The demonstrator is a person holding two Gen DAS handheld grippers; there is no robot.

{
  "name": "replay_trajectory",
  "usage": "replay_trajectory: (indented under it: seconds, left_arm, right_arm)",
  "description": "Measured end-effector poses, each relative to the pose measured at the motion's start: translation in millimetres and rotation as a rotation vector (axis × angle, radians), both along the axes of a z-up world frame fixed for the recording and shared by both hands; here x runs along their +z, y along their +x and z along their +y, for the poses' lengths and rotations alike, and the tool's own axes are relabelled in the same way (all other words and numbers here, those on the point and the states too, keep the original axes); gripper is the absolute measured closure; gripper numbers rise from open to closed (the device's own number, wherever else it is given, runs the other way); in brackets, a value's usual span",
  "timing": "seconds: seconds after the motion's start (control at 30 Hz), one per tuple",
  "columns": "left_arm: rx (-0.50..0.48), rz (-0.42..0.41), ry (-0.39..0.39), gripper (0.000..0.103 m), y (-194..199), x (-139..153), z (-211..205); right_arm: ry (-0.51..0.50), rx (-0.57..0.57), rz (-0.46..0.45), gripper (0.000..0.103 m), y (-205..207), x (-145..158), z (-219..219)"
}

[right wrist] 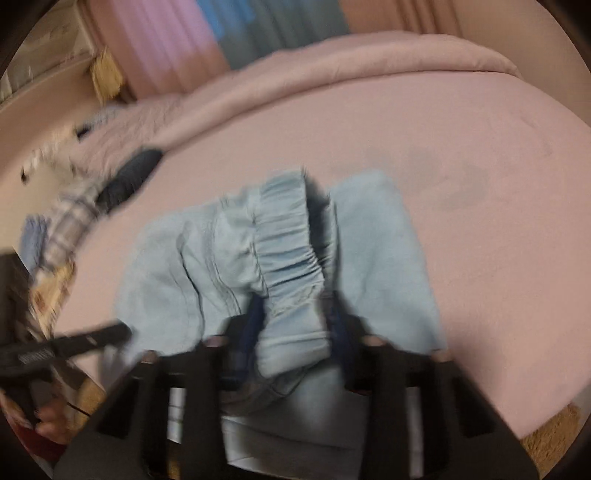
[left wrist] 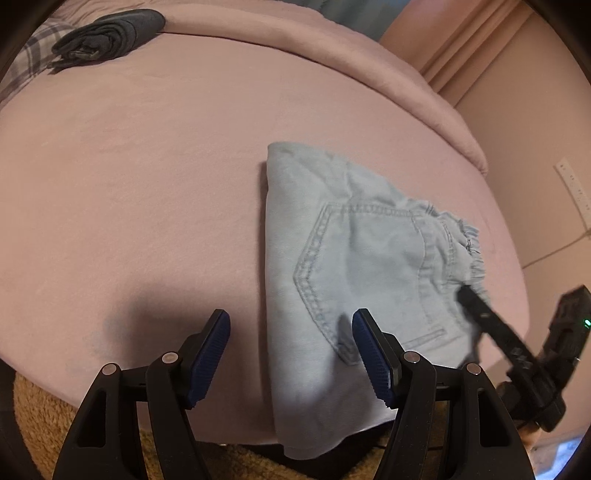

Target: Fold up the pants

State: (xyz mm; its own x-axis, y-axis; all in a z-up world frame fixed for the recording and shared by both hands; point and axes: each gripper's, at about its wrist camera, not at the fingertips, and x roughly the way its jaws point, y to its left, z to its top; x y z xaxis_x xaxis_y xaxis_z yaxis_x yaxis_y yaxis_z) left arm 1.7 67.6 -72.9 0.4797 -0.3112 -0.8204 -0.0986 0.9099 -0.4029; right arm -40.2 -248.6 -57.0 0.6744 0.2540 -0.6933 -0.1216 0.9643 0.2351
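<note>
Light blue denim pants lie folded on the pink bed sheet, back pocket up, the near end hanging over the bed's edge. My left gripper is open just above that near end, its blue pads astride the pants' left fold with nothing pinched. My right gripper reaches in from the right to the gathered waistband. In the blurred right wrist view, the right gripper is shut on a bunch of the elastic waistband, which stands up between the pads. A finger of the left gripper shows at the left.
A folded dark grey garment and a plaid cloth lie at the bed's far left corner. A rolled pink duvet runs along the far side. A tan fuzzy rug lies below the near edge. The wall stands close on the right.
</note>
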Motion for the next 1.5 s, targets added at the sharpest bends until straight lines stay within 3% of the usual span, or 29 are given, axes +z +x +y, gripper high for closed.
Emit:
replay_trajectory:
  seconds: [0.1,0.2,0.27,0.37,0.43,0.5,0.57,0.8,0.93,1.03,1.2,1.33,1.5]
  left_arm:
    - [-0.011,-0.044,-0.032,0.035,-1.3,12.9,1.6]
    - [-0.022,-0.078,-0.048,0.035,1.6,21.0,2.6]
    - [-0.034,-0.065,-0.025,0.035,8.5,16.6,-0.6]
    - [-0.064,-0.02,-0.04,0.035,17.5,1.6,-5.7]
    - [-0.073,0.013,-0.037,0.035,22.6,-8.3,-7.4]
    - [-0.076,0.026,-0.025,0.036,26.5,-12.1,-9.8]
    - [-0.082,0.027,-0.022,0.036,29.0,-12.9,-10.8]
    - [-0.161,0.03,-0.067,0.036,42.3,-12.0,-25.9]
    - [-0.255,0.026,-0.072,0.036,50.6,-15.9,-54.4]
    - [-0.271,0.018,-0.016,0.036,52.0,-16.7,-65.3]
    - [-0.274,0.034,-0.034,0.043,60.6,-16.3,-68.6]
    - [-0.243,0.041,-0.038,0.063,60.6,-16.4,-68.6]
    - [-0.263,-0.032,0.006,0.075,46.2,-6.1,-74.9]
  right_arm:
    - [0.008,-0.007,-0.106,0.074,-22.0,34.4,-0.1]
    - [-0.052,-0.02,-0.138,0.074,-35.5,44.3,-4.1]
    - [-0.12,-0.03,-0.094,0.073,-32.7,31.8,-7.8]
    - [-0.142,-0.026,0.089,0.072,-15.0,-15.0,-19.4]
    - [-0.121,-0.032,0.082,0.07,-15.5,-25.8,-24.7]
    - [-0.124,-0.019,0.106,0.063,-13.1,-21.6,-26.1]
    - [-0.137,-0.031,0.143,0.037,-12.3,-16.3,-30.1]
    - [0.029,-0.075,0.186,0.021,-2.2,-4.8,-71.5]
    - [0.209,0.038,0.281,0.023,16.0,-26.0,-77.5]
    - [0.208,0.133,0.294,0.024,16.5,-34.9,-58.2]
    - [0.253,0.199,0.307,0.025,37.3,-43.5,-41.0]
    - [0.336,0.216,0.316,0.046,52.1,-53.1,-33.8]
    - [0.335,0.195,0.25,0.058,28.2,-40.2,-31.7]
